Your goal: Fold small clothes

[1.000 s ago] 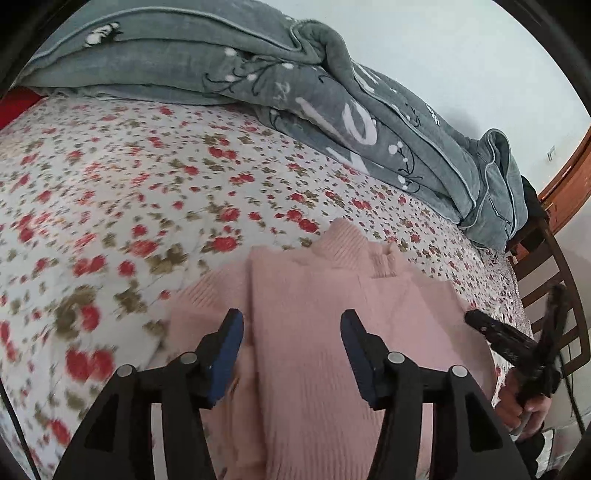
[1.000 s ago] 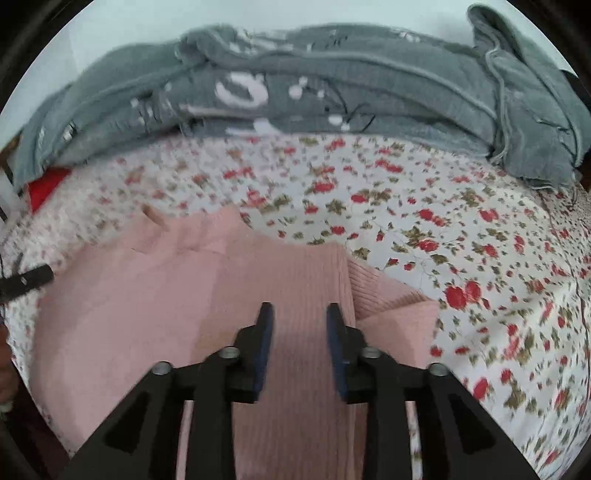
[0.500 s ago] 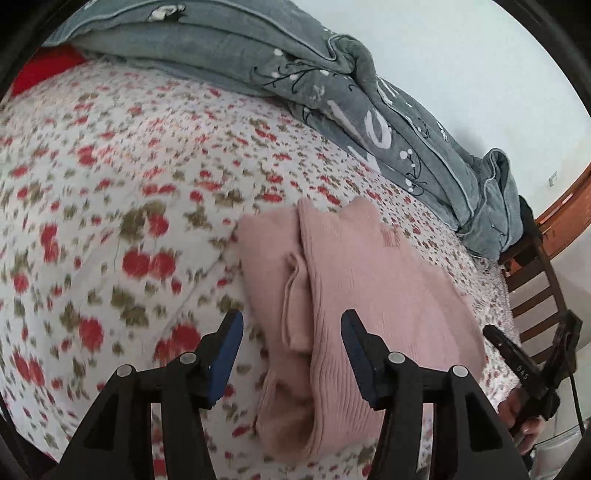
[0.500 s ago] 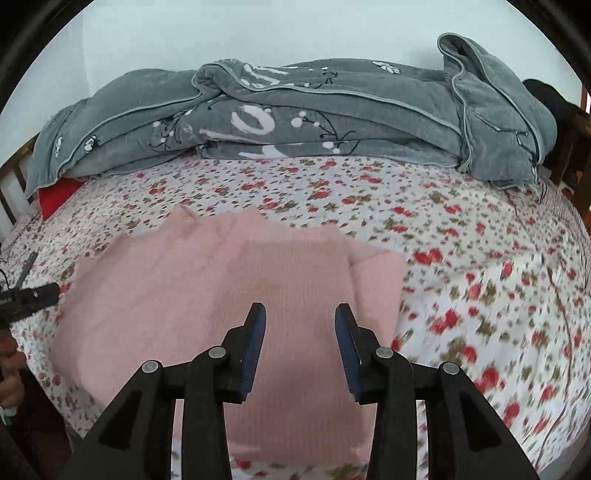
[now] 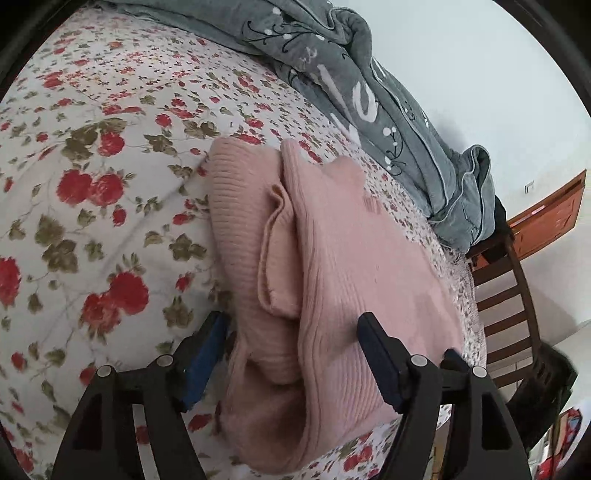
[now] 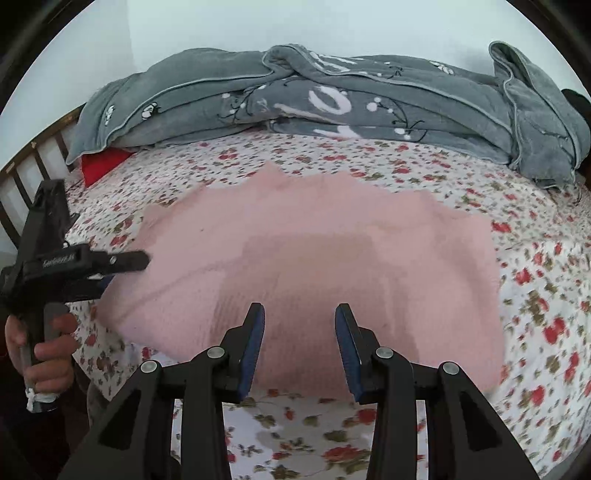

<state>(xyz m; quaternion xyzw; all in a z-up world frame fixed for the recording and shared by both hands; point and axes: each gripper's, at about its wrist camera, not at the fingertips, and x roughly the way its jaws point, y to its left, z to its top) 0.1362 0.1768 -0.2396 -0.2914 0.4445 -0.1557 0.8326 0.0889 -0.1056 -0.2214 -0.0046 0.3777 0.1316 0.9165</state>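
The near hem of the pink ribbed knit sweater (image 5: 354, 266) was hidden behind the black arms of the left hand-held gripper (image 5: 291, 354) in the left wrist view. In the right wrist view the sweater (image 6: 332, 251) was blurred, its ribbing barely readable, and its right edge smeared into the sheet. The dark object (image 5: 550, 373) at the right rim of the left view was too dim to identify. Only a corner of a red item (image 6: 101, 164) showed under the blanket.

The surface was a bed with a white sheet printed with red flowers (image 5: 103, 206). A rumpled grey fleece blanket with white lettering (image 6: 332, 99) was heaped along the far side against a pale wall (image 6: 295, 26). A dark wooden slatted bed rail (image 5: 506, 302) stood at the right in the left view, with an orange-brown wooden panel (image 5: 550, 218) beyond it. Rail slats (image 6: 22, 184) also showed at the left edge of the right view.

The sweater lay flat on the sheet near the bed's front edge, partly folded, one layer lapped over another with a loose sleeve fold between. The left hand-held gripper's blue-padded fingers were spread wide, straddling the sweater's near left end, gripping nothing. The right hand-held gripper (image 6: 299, 343) was also spread, its pads over the sweater's near edge, middle of the garment, pinching nothing. Contact with the fabric could not be told. From the right view, the left hand-held gripper (image 6: 125, 262) sat at the sweater's left edge, held by a bare hand (image 6: 44, 350).
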